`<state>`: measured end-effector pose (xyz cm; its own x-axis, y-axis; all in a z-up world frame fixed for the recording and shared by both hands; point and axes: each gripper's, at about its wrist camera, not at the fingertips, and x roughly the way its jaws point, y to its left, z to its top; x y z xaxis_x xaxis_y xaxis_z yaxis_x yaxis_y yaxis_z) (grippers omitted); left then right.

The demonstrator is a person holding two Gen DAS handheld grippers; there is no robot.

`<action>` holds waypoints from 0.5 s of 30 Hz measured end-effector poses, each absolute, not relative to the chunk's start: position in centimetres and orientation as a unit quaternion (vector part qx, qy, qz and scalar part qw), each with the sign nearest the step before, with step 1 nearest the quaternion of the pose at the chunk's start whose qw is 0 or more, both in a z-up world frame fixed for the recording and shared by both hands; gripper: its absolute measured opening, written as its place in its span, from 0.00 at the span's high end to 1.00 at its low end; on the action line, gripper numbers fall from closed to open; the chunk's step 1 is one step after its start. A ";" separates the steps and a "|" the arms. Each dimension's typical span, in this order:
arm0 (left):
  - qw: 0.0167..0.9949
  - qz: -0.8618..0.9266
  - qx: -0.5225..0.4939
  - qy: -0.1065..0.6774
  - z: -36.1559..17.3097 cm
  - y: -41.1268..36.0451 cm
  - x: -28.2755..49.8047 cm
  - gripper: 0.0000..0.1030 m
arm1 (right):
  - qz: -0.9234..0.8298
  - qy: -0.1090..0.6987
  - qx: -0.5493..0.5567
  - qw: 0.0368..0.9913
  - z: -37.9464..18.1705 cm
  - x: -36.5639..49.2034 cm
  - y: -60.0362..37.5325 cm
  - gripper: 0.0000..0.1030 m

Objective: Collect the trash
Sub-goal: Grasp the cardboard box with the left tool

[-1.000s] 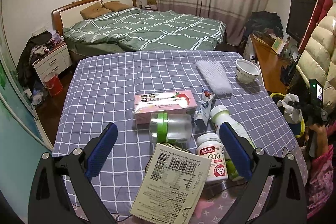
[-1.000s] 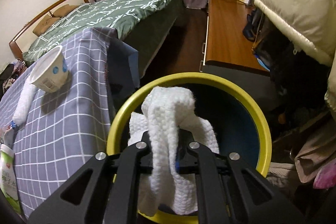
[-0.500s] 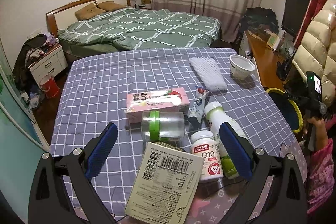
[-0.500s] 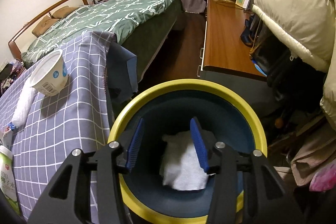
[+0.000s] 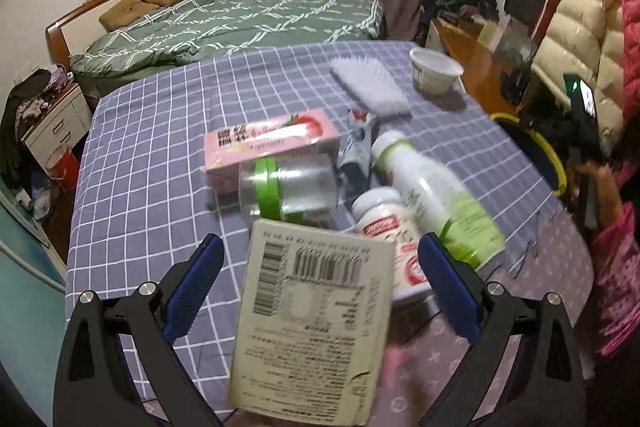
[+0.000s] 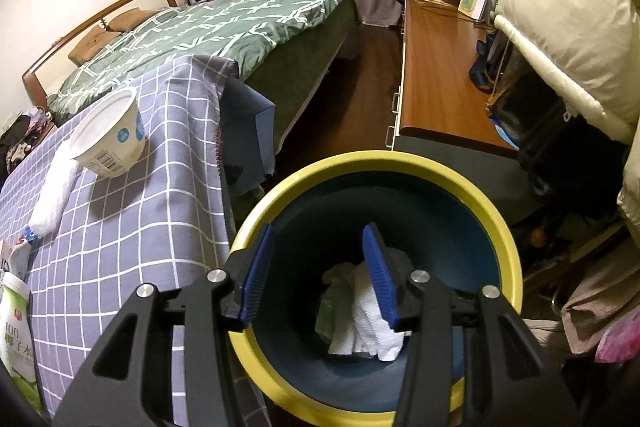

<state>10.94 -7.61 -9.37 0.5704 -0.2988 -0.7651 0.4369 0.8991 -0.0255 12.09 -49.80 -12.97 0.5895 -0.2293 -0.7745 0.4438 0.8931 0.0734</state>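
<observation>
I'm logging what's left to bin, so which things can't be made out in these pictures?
- Left wrist view: the beige carton is blurred, its print unreadable, its lower edge cut off.
- Left wrist view: the carton hides part of the supplement jar.
- Right wrist view: the right gripper hides part of the bin contents, beside the white cloth.

At the lower left of the right wrist view, a white and green bottle (image 6: pixel 16 339) reads "100" above Chinese characters that look like "椰子水". In the left wrist view a cream packet (image 5: pixel 312 323) at lower centre carries barcodes and print too blurred to read; the lettering on the pink box (image 5: pixel 272 143) is blurred as well.
</observation>
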 end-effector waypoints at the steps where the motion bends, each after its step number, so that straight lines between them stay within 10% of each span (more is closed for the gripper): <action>1: 0.881 -0.210 0.087 0.414 -9.5 -7.5 10.9 0.07 | -0.190 0.412 0.130 0.882 -13.0 12.1 -49.8 0.57; 15: 0.840 -0.256 0.118 0.464 -13.2 -6.3 10.6 0.07 | -0.183 0.416 0.124 0.882 -13.2 12.5 -49.1 0.56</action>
